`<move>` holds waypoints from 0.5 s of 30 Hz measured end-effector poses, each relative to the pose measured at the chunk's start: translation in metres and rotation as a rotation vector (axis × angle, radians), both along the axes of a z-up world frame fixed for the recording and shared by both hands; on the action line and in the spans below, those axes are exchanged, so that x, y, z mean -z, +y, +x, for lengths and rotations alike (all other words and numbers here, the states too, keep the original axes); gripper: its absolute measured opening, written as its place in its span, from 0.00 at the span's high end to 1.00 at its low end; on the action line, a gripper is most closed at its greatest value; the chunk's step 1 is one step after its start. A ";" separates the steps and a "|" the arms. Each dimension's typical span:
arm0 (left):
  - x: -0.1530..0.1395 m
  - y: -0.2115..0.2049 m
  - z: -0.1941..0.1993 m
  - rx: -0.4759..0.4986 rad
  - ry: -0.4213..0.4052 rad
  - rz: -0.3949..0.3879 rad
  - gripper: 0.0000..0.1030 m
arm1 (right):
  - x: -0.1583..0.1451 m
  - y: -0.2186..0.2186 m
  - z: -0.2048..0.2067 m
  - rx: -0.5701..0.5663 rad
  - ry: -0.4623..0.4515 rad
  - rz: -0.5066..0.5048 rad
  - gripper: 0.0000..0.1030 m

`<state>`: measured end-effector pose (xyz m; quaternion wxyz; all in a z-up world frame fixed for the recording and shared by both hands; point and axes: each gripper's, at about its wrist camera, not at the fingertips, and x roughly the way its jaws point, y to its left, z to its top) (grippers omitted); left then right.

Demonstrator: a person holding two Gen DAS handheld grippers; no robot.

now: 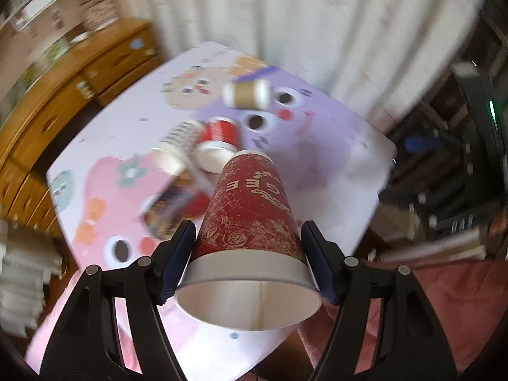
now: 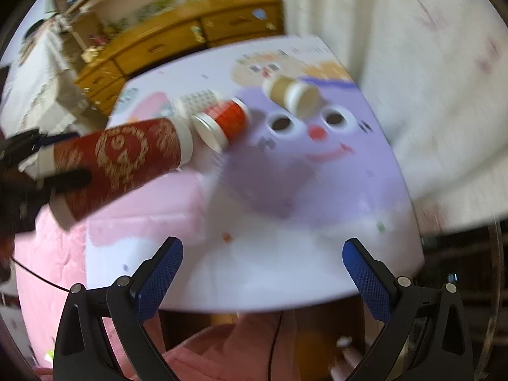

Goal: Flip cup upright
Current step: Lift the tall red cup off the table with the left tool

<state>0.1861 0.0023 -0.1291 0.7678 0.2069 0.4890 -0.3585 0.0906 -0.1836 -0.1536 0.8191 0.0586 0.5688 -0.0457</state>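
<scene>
While the left gripper (image 1: pixel 247 254) clamps its jaws on the dark red patterned paper cup (image 1: pixel 249 216) above the cartoon-printed surface (image 1: pixel 333 165), the right gripper (image 2: pixel 262 273) hangs with jaws wide.

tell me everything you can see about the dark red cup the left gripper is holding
The dark red cup is a paper cup with pale ornamental print, roses and lettering, a white band below the rim and a plain white inside with a visible seam. It looks empty. The left gripper has its jaws shut on the cup's sides near the rim, mouth toward the camera, base pointing away. In the right wrist view the cup is lifted off the table, lying roughly sideways, touching nothing but the pads.
</scene>
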 end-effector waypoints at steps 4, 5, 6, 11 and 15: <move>0.031 -0.033 -0.026 0.103 0.038 -0.010 0.35 | 0.001 -0.015 -0.023 0.043 0.031 -0.004 0.01; 0.037 -0.040 -0.028 0.126 0.047 -0.017 0.35 | 0.001 -0.017 -0.029 0.053 0.038 -0.002 0.01; 0.043 -0.045 -0.029 0.151 0.054 -0.024 0.35 | 0.000 -0.021 -0.032 0.058 0.042 0.000 0.01; 0.067 -0.072 -0.017 0.223 0.108 -0.035 0.35 | 0.004 -0.043 -0.039 0.055 0.077 0.010 0.01; 0.077 -0.093 0.001 0.282 0.143 -0.014 0.35 | 0.010 -0.057 -0.020 -0.007 0.101 0.018 0.01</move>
